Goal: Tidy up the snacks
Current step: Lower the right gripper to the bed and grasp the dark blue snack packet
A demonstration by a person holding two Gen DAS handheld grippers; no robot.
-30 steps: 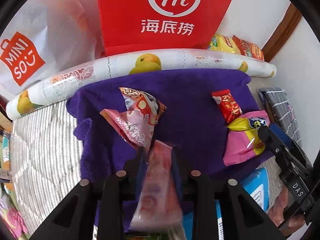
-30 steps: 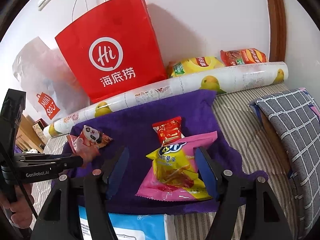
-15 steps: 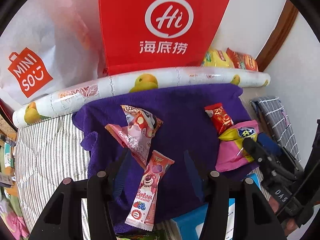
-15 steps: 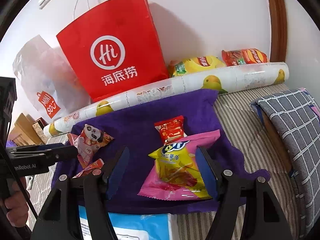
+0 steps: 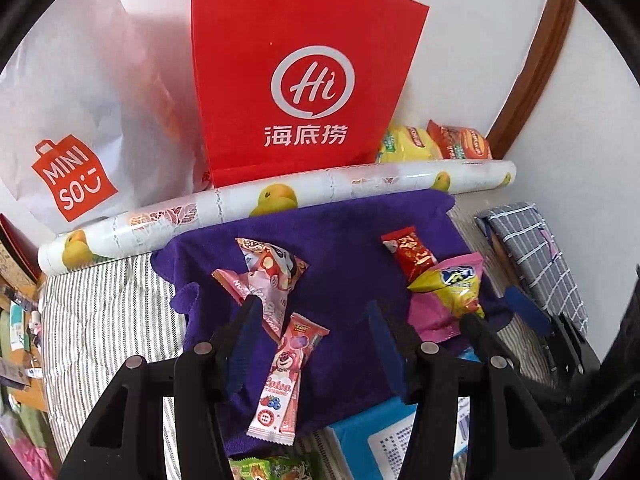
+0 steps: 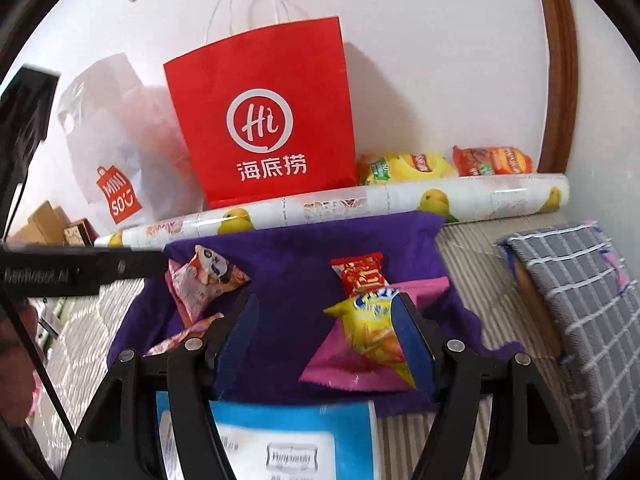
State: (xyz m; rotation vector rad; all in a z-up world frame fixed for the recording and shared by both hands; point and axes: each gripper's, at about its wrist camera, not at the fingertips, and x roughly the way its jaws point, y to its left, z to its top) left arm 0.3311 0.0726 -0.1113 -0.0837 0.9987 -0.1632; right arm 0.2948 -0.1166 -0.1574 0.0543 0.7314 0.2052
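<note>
A long pink bear-print snack stick (image 5: 286,372) lies loose on the purple towel (image 5: 340,248). My left gripper (image 5: 312,344) hovers above it, open, its pads off the wrapper. Further back on the towel are a panda-print packet (image 5: 272,268) on top of a pink one, a small red packet (image 5: 412,254) and a yellow chips packet (image 5: 452,288) on a pink wrapper. My right gripper (image 6: 326,340) is open and holds nothing over the towel's near edge. The yellow chips packet (image 6: 368,332) lies partly behind its right finger.
A red paper bag (image 5: 304,80) and a white plastic bag (image 5: 72,120) stand against the wall behind a patterned roll (image 5: 280,200). Two chip bags (image 5: 408,144) lie beside them. A blue tissue pack (image 6: 280,440), a green packet (image 5: 272,468) and a grey checked cushion (image 6: 580,300) border the towel.
My left gripper has opened and let go of the pink snack stick, which now lies on the towel, and has lifted away. The right gripper stayed open and shifted slightly left.
</note>
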